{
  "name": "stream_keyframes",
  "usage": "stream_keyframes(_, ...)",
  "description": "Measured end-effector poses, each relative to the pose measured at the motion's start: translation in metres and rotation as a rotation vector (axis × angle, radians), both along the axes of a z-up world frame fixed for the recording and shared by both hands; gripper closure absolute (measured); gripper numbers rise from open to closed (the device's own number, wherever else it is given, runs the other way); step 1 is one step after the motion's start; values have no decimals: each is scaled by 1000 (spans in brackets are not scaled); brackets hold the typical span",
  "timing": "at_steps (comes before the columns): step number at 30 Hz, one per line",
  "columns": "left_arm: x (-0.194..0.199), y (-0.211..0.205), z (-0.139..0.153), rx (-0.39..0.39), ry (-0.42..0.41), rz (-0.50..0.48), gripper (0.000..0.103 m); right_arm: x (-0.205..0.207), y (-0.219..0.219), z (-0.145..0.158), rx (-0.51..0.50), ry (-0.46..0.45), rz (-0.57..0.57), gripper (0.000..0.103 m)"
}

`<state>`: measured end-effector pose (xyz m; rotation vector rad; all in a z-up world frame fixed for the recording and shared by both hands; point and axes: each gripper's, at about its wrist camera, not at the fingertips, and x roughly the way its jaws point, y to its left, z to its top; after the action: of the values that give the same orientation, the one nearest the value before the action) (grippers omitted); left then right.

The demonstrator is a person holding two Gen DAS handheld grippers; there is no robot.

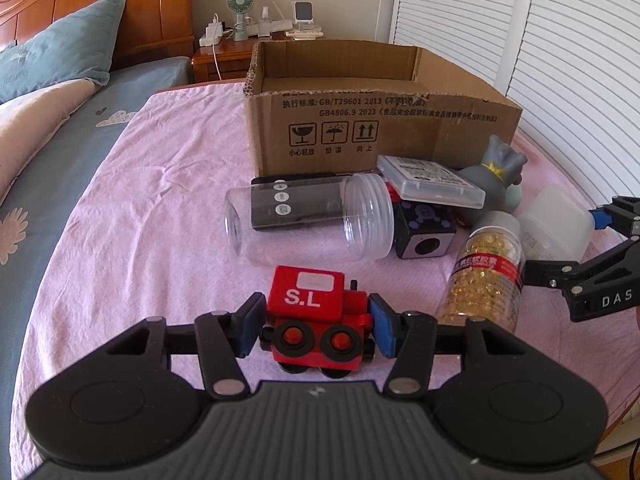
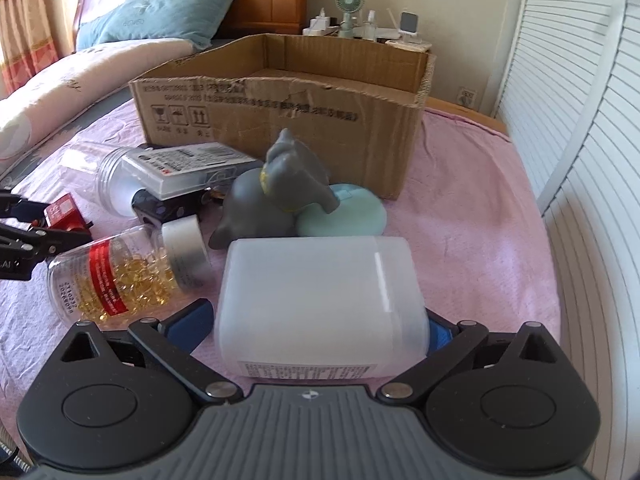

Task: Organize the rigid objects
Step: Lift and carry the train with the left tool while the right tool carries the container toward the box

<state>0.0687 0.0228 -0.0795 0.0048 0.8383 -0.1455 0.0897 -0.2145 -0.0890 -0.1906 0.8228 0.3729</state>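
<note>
My left gripper [image 1: 316, 326] is shut on a red toy train [image 1: 316, 316] marked "S.L", which stands on the pink sheet. My right gripper [image 2: 320, 324] has its blue pads against both sides of a white translucent plastic container [image 2: 320, 300] lying on the sheet. An open cardboard box [image 1: 360, 120] stands behind the pile, also in the right wrist view [image 2: 280, 112]. Between them lie a clear jar [image 1: 308, 220], a bottle of golden capsules [image 2: 120, 276], a black cube [image 1: 424, 232], a clear flat case [image 2: 180, 168] and a grey toy figure [image 2: 276, 196].
A teal round pad [image 2: 344, 216] lies under the grey figure. A blue pillow [image 1: 60, 48] and wooden headboard are at the far left. A nightstand [image 1: 224, 56] with a small fan stands behind the box. White louvred doors [image 2: 580, 120] line the right side.
</note>
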Motion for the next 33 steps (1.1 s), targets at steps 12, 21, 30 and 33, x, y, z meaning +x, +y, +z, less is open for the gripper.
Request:
stream_keyframes(12,3,0,0,9,-3,7,51,-4,0,11,-9,-28,-29,16)
stream_keyframes(21,2,3,15,18,10,-43,53,-5,-4,24,-7,-21,-39,16)
stream_keyframes(30,11,5,64,3,-33,-126,53,-4,-7,64,32,-86,-30,16)
stream_keyframes(33,29,2,86,-1,-76,-141,53,4,-6,80,61,-117,-27,16)
